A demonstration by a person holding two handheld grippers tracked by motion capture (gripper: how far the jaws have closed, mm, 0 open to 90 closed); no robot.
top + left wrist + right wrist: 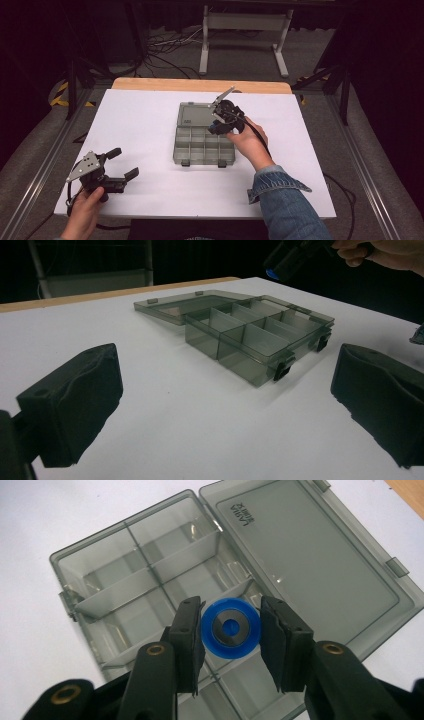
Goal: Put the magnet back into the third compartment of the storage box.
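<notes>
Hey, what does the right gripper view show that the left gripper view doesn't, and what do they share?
Right gripper view: a blue ring with a dark centre clamped between its jaws above the compartments, and raised lettering on the open lid.
Left gripper view: the left gripper with jaws wide apart and nothing between them, the box's two black latches, and the other hand above.
Both: the grey transparent organiser box lying open on the white table.

A white table [150,125] with a wooden far edge [200,85]; beyond it, a white metal stand [245,22] and floor cables [170,45].
</notes>
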